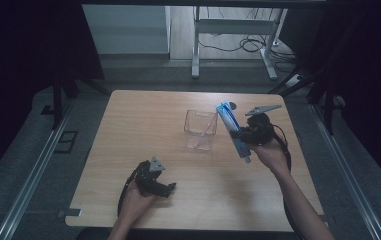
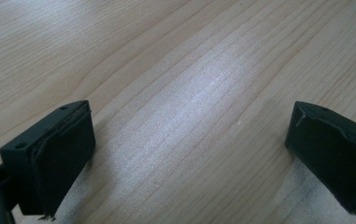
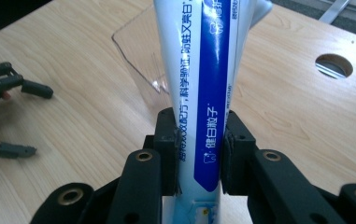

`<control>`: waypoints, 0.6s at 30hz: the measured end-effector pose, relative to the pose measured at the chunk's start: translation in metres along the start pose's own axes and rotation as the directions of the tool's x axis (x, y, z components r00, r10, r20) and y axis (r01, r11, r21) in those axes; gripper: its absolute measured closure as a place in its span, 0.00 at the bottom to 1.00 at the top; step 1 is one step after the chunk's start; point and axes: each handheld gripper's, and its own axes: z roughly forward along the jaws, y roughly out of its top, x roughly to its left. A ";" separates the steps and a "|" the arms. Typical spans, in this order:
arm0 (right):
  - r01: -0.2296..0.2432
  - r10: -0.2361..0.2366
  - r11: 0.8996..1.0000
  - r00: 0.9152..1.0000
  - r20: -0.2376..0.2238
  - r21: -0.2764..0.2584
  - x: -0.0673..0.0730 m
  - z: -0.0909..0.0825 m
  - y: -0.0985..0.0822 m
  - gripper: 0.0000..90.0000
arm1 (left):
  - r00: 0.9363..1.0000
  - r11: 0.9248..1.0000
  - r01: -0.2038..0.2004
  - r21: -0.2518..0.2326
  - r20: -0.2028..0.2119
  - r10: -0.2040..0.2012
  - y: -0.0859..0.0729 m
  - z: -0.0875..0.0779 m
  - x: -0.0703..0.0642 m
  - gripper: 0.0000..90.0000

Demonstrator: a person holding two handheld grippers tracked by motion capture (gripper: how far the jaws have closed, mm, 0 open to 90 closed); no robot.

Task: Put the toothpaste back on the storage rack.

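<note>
My right tongs (image 1: 239, 134) pinch a toothpaste tube (image 1: 232, 129) across its lower body, one pad on each flat face. In the right gripper view the tube (image 3: 202, 84) rises straight up out of the pads, so its long axis runs along the tongs' own line, not across it.

From above, the tube hangs clear of the worktop (image 1: 143, 115), tilted: its wide crimped end is up and leans toward the clear plastic cup (image 1: 201, 130), its cap end is down and points away from the cup, toward my right hand (image 1: 270, 156).

Key relation: the cup stands just left of the tube, open mouth up, with what looks like a thin pink stick already leaning inside it. The crimped end sits near the cup's right rim, about level with it or a little higher; I cannot tell whether it overlaps the mouth. In the right gripper view the cup (image 3: 140, 56) shows behind and left of the tube.

Judgement: if the tube is to go into the cup, it must travel left and come nearer to upright over the mouth. The right hand is much the nearer one.

My left tongs (image 1: 169, 188) rest low on the worktop, well apart from the cup on the near side, spread wide with bare wood (image 2: 189, 93) between the pads.
</note>
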 end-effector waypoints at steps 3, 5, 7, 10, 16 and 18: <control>-0.001 0.001 1.000 1.000 -0.001 -0.016 0.000 0.002 0.005 0.80 | 1.000 1.000 0.000 0.000 0.000 0.000 0.000 0.000 0.000 0.02; -0.002 0.002 1.000 1.000 -0.003 -0.027 0.000 0.002 0.009 0.80 | 1.000 1.000 0.000 0.000 0.000 0.000 0.000 0.000 0.000 0.02; 0.001 -0.001 0.999 1.000 -0.005 -0.035 0.000 0.003 0.012 0.80 | 1.000 1.000 0.000 0.000 0.000 0.000 0.000 0.000 0.000 0.02; 0.004 -0.005 0.999 1.000 -0.007 -0.042 0.001 0.004 0.016 0.80 | 1.000 1.000 0.000 0.000 0.000 0.000 0.000 0.000 0.000 0.02; 0.010 -0.012 0.997 1.000 -0.016 -0.078 0.004 0.008 0.028 0.80 | 1.000 1.000 0.000 0.000 0.000 0.000 0.000 0.000 0.000 0.02; 0.006 -0.007 0.996 1.000 -0.020 -0.090 0.004 0.009 0.030 0.80 | 1.000 1.000 0.000 0.000 0.000 0.000 0.000 0.000 0.000 0.02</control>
